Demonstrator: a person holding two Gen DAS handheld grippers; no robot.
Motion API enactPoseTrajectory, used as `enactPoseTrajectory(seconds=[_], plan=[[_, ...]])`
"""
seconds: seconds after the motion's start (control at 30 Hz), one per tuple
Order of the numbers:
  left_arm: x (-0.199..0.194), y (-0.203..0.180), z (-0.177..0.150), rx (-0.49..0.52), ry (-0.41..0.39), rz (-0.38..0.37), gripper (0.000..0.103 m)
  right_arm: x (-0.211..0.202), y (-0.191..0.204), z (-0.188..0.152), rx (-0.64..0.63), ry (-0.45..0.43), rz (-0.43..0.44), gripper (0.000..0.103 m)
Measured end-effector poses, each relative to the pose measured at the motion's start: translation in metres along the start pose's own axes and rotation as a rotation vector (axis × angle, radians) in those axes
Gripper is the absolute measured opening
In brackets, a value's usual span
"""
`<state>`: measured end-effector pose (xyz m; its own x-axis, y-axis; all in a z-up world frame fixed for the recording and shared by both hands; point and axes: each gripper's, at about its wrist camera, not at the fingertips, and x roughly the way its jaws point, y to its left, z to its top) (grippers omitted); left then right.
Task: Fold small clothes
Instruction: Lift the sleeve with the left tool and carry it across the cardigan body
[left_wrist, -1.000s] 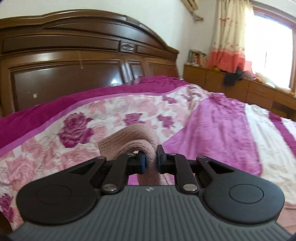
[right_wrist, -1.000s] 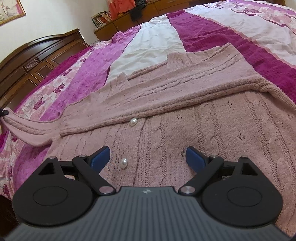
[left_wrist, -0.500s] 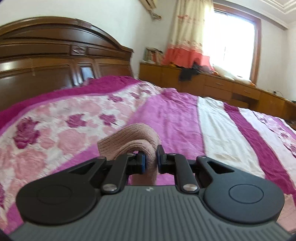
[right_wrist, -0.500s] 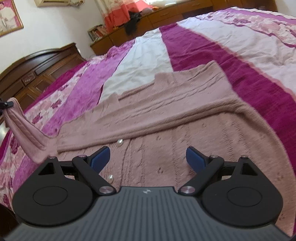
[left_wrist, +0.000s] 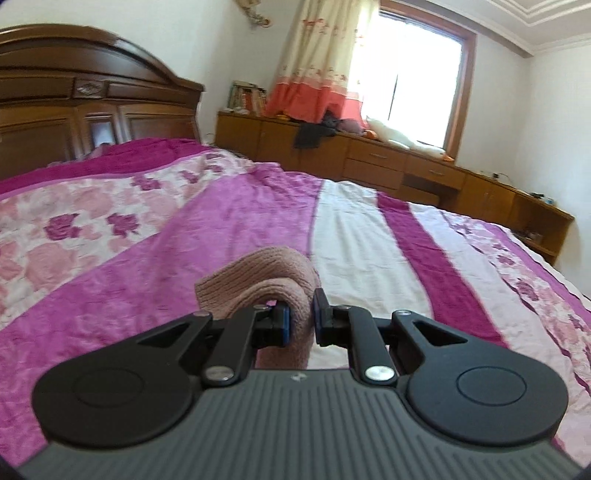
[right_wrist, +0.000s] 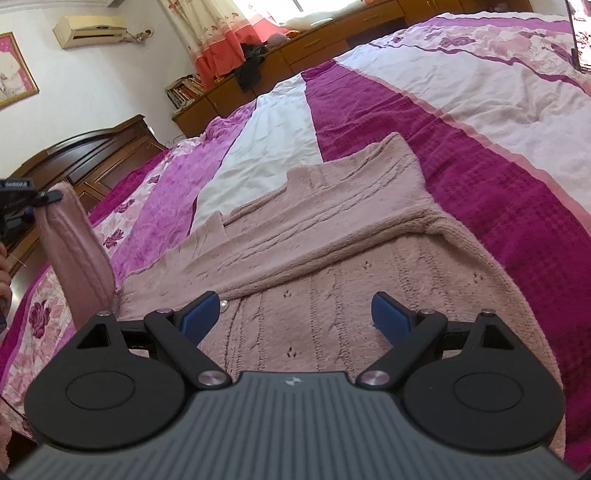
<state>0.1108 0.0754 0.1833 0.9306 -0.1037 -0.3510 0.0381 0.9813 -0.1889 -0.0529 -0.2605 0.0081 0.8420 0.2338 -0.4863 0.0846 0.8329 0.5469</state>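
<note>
Left wrist view: left gripper (left_wrist: 300, 322) fingers pinch the pink sweater's sleeve (left_wrist: 266, 284), lifted off the bed (left_wrist: 369, 251); right gripper (right_wrist: 295, 317) fingers spread wide above the sweater (right_wrist: 332, 266).

Left gripper (left_wrist: 300, 323) jaws clamped; right gripper (right_wrist: 295, 318) jaws spread.

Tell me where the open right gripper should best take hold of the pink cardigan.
Probably the right side edge of the pink cardigan: it lies flat, so only this border offers a lip. Bring the right gripper in low from the bedspread side.
</note>
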Motion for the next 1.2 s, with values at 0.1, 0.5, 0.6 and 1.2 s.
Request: enactPoseTrajectory(seconds=[0.1,0.5,0.6,1.2], plan=[[0.007,-0.023,-0.004,0.0,0.015,-0.037,0.015,-0.003,-0.005,0.001,0.021,-0.01,0.003,0.093],[0.049,-0.098,-0.067,0.039,0.18,-0.134,0.015,-0.014,-0.036,0.007,0.098,-0.041,0.006,0.093],[0.059,-0.108,-0.087,0.054,0.234,-0.141,0.015,-0.014,-0.042,0.007,0.112,-0.042,0.003,0.093],[0.076,-0.128,-0.144,0.112,0.451,-0.181,0.028,-0.012,-0.048,0.005,0.126,-0.044,0.013,0.093]])
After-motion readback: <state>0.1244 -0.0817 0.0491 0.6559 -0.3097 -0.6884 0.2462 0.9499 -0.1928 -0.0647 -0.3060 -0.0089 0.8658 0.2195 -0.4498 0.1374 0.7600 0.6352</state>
